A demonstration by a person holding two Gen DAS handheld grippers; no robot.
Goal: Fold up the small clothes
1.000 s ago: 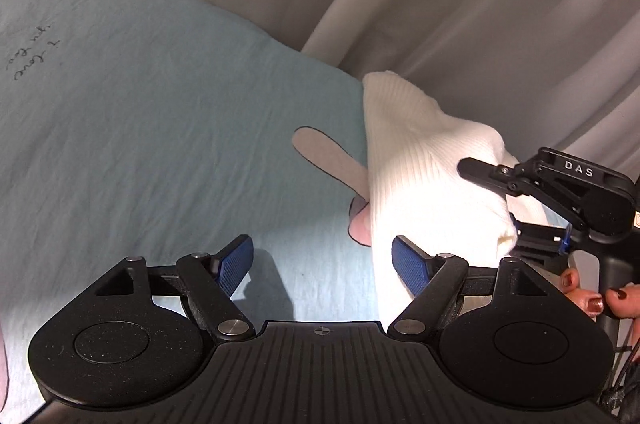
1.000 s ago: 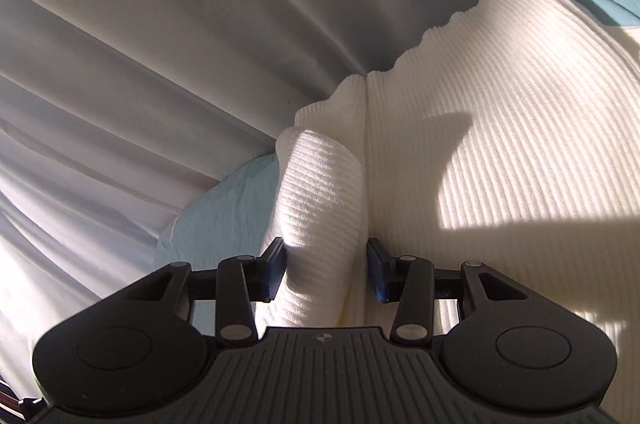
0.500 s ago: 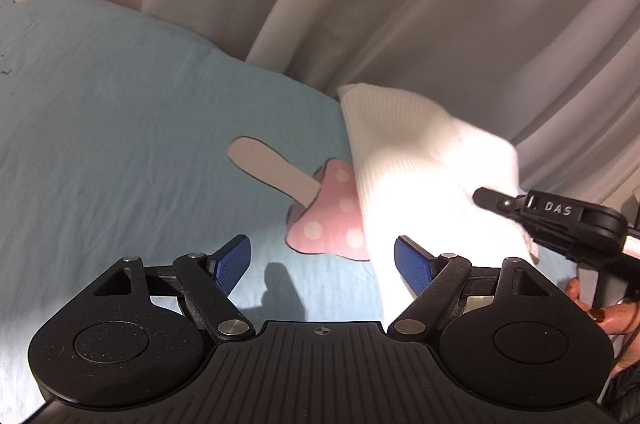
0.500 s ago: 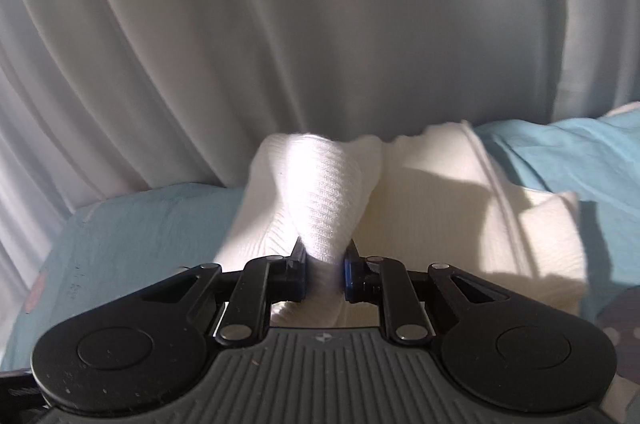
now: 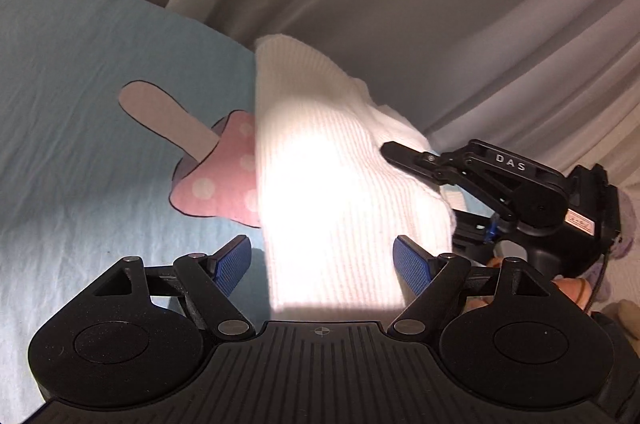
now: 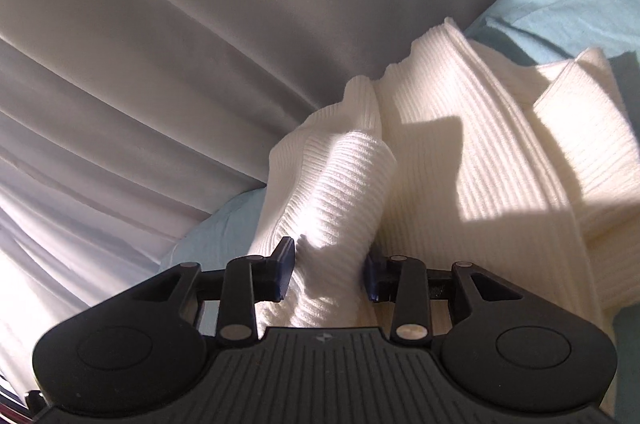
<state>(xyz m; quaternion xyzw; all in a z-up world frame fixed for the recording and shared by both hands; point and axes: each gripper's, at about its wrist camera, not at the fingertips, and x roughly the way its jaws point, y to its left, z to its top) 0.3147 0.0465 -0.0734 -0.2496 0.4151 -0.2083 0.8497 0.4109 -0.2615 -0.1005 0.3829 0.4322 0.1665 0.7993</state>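
A white ribbed garment [image 5: 340, 184] lies folded on a light blue sheet [image 5: 80, 84]. My left gripper [image 5: 322, 266] hangs open just above its near end, with the wide jaws straddling the cloth and not pressing it. From the right, my right gripper [image 5: 424, 192] reaches onto the garment's right edge. In the right wrist view a raised fold of the garment [image 6: 340, 192] stands between the right gripper's [image 6: 328, 272] jaws. Those jaws are opening, and the fold only brushes the blue pads [image 6: 285, 266]. More folded layers [image 6: 500, 152] lie to the right.
Grey-white curtains [image 5: 440, 4] hang right behind the sheet's far edge. A pink spotted mushroom print [image 5: 216, 180] on the sheet is partly under the garment. A person's hand [image 5: 572, 288] holds the right gripper's handle. Bare sheet stretches to the left.
The right jaws pinched the raised fold tight half a second ago and have since widened. The left view has swung, and the mushroom print now shows more fully beside the garment.
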